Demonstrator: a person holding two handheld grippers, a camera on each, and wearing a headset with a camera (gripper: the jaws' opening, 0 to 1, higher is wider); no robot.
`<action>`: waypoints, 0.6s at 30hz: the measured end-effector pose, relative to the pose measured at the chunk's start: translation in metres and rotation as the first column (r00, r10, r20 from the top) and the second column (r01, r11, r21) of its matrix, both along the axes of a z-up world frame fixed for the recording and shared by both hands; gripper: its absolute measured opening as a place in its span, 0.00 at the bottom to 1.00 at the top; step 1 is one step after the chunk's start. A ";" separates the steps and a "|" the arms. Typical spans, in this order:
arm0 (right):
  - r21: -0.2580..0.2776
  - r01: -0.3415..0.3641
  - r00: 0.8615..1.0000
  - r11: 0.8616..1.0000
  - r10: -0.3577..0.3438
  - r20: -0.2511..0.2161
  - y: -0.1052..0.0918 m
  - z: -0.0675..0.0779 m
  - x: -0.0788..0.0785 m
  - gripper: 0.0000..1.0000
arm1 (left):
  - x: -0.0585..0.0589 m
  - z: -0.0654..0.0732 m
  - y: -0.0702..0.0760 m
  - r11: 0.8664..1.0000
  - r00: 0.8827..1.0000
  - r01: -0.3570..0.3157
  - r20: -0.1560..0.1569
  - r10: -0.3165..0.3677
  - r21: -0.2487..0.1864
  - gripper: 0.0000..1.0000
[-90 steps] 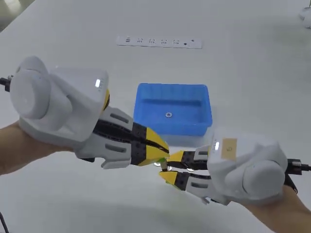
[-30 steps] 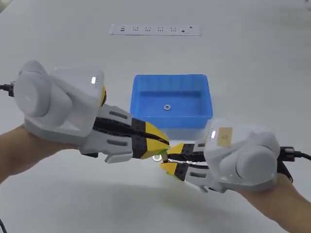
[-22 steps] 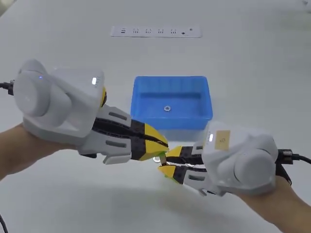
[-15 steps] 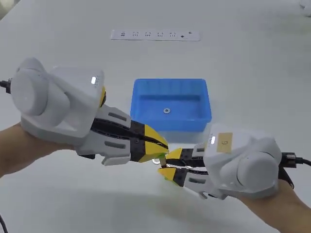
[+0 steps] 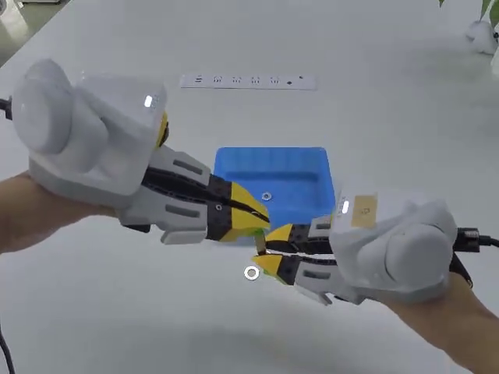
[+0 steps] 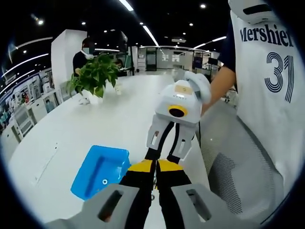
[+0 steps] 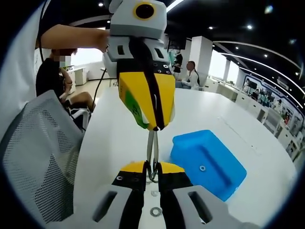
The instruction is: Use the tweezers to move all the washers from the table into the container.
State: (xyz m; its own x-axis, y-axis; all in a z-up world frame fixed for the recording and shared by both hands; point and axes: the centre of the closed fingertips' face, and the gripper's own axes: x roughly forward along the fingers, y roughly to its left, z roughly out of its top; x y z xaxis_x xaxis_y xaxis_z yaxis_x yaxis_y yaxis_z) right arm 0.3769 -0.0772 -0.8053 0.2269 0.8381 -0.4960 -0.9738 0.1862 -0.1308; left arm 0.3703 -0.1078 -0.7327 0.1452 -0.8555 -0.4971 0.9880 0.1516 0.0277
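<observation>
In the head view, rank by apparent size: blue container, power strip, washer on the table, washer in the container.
1. blue container
2. power strip, though farther away
3. washer on the table and washer in the container: look alike, table one nearer, unranked

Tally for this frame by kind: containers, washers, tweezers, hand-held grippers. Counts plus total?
blue container: 1
washers: 2, one inside it, one on the table
tweezers: 1
hand-held grippers: 2, left, right
Total: 6
</observation>
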 end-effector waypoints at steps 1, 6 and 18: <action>0.001 0.001 1.000 1.000 -0.001 0.014 0.000 0.004 0.005 0.10 | 0.004 0.004 0.000 1.000 1.000 0.002 0.013 -0.002 0.001 0.05; 0.000 0.000 0.999 1.000 0.000 0.051 -0.003 0.019 0.022 0.10 | 0.018 0.018 -0.002 1.000 0.999 0.011 0.051 -0.010 -0.003 0.05; 0.020 0.000 0.993 1.000 -0.003 0.114 0.002 0.038 0.058 0.10 | 0.047 0.035 0.001 1.000 0.993 0.027 0.113 -0.028 0.012 0.05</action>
State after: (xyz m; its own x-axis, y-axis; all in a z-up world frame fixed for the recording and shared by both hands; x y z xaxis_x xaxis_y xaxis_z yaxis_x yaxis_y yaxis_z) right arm 0.4352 -0.0753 -0.7674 0.2822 0.8472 -0.4501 -0.9525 0.1913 -0.2370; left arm 0.4172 -0.1065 -0.6975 0.1774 -0.8549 -0.4875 0.9823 0.1236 0.1406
